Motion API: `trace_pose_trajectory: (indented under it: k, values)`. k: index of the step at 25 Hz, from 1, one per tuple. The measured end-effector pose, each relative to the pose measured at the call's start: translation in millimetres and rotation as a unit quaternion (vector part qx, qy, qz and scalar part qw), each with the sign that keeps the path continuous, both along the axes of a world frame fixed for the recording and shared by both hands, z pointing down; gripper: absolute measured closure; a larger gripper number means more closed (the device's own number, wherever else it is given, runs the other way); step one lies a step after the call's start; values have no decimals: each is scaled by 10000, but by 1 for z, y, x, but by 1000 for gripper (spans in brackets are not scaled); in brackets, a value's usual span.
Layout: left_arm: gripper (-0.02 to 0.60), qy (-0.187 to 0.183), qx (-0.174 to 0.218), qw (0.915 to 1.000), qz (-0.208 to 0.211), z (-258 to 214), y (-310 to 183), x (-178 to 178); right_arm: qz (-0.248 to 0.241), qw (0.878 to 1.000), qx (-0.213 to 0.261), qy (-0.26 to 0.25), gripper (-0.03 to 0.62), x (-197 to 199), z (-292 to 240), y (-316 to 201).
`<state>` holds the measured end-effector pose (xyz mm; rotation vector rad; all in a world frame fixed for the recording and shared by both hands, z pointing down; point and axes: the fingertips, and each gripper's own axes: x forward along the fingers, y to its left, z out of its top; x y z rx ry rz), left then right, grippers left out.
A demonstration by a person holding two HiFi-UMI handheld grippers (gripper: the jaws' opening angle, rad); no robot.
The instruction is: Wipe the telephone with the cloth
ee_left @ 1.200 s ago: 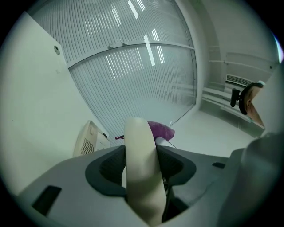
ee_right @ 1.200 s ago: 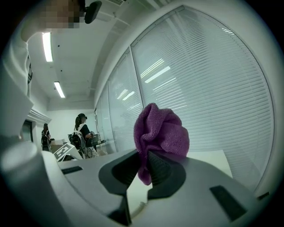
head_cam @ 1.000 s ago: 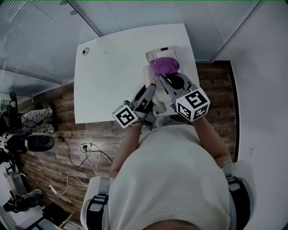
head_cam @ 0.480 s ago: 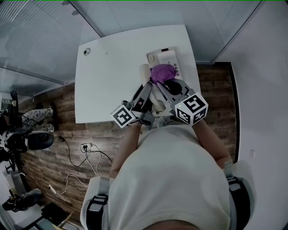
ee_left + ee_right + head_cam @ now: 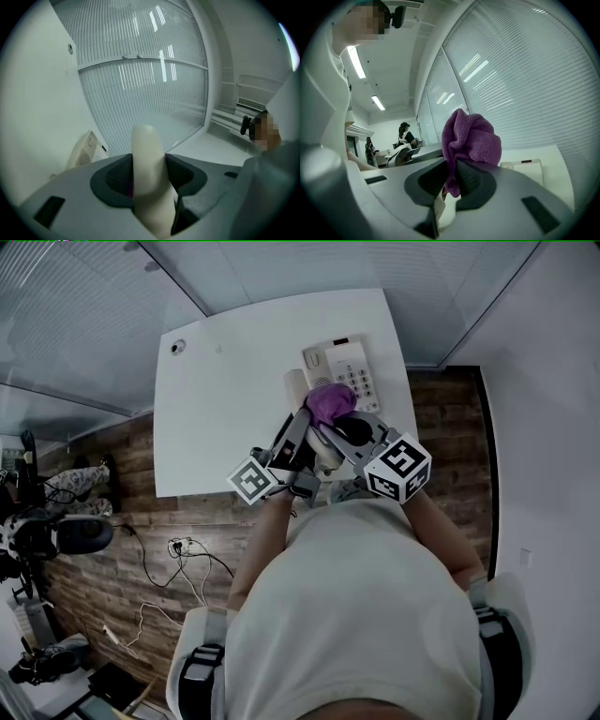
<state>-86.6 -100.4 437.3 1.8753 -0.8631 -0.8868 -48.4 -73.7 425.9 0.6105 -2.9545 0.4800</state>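
Observation:
The cream telephone base (image 5: 343, 369) lies at the table's far right with its keypad showing; it also appears low in the left gripper view (image 5: 86, 151) and the right gripper view (image 5: 528, 169). The cream handset (image 5: 293, 387) is lifted off it, and my left gripper (image 5: 304, 424) is shut on it; in the left gripper view the handset (image 5: 149, 159) stands up between both jaws of that gripper (image 5: 149, 165). My right gripper (image 5: 327, 422) is shut on a bunched purple cloth (image 5: 330, 401), which sits just in front of the base, beside the handset. The cloth (image 5: 471, 139) bulges above the right gripper (image 5: 452, 177).
The white table (image 5: 234, 399) has a small round fitting (image 5: 177, 347) at its far left corner. Glass walls with blinds stand behind it. Wood floor with cables (image 5: 183, 554) lies to the left. People stand far off in the right gripper view (image 5: 405, 133).
The right gripper drew the purple cloth back off the telephone base toward me, uncovering the keypad. The left gripper with the handset stayed nearly in place, rolling slightly.

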Motion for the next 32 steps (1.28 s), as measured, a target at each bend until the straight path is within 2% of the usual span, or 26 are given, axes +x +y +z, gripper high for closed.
trace_pose_trajectory:
  k: [13, 22, 32]
  values:
    - [351, 86, -11, 9999, -54, -4, -7, -3, -465, 9976, -430, -267, 548, 0, -1, 4]
    - [353, 56, -16, 9996, -272, -4, -15, -20, -881, 9955, -347, -39, 548, -2, 3, 14]
    - [353, 33, -38, 9991, -424, -2, -21, -31, -828, 9955, -455, 79, 548, 5, 14, 19]
